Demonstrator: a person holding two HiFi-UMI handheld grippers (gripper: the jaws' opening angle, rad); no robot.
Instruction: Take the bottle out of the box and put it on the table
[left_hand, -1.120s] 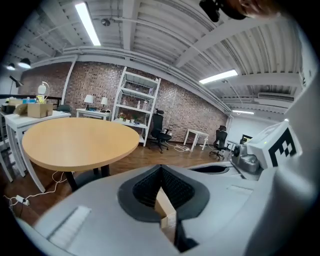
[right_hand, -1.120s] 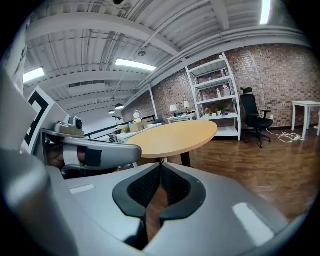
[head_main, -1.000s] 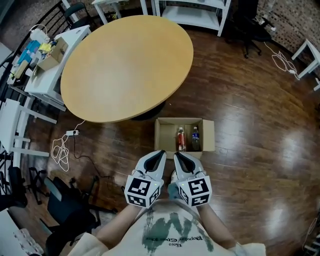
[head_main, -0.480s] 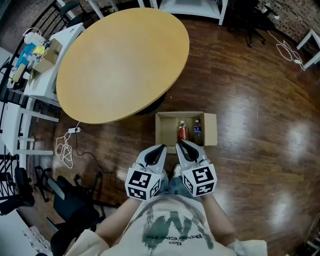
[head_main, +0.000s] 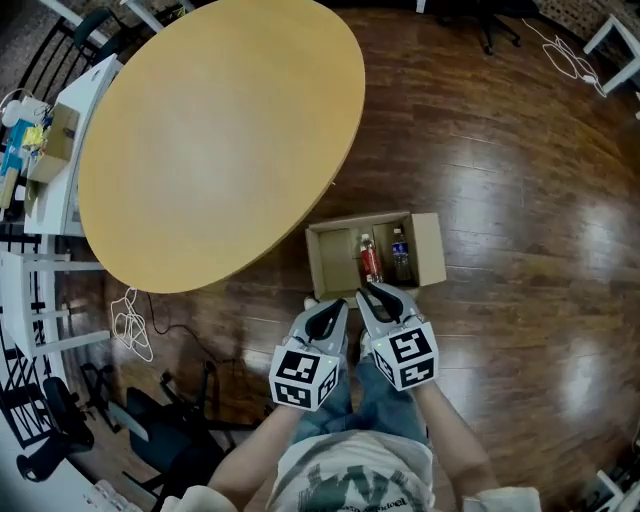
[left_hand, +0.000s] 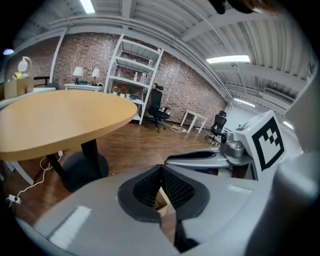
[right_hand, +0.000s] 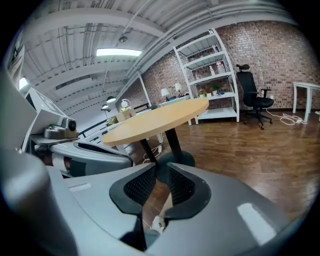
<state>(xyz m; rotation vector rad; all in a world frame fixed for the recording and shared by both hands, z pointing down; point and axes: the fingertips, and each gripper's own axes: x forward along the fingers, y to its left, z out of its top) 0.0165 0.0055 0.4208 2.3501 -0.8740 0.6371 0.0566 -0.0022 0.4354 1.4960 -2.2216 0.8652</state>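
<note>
Below me an open cardboard box (head_main: 333, 262) sits on the wooden floor (head_main: 500, 200), its flaps folded out, just beside the edge of the round, pale wood tabletop (head_main: 220, 130). Two bottles stand upright in it, side by side in its right half and close together. The red bottle (head_main: 370, 263) with a pale cap is nearer the middle, and the darker bottle (head_main: 401, 257) with a blue label stands by the right wall. The left half shows bare cardboard.

left tool (head_main: 337, 306): grey, black-white markers | right tool (head_main: 371, 291): same | shirt (head_main: 350, 487): cream, green print
</note>
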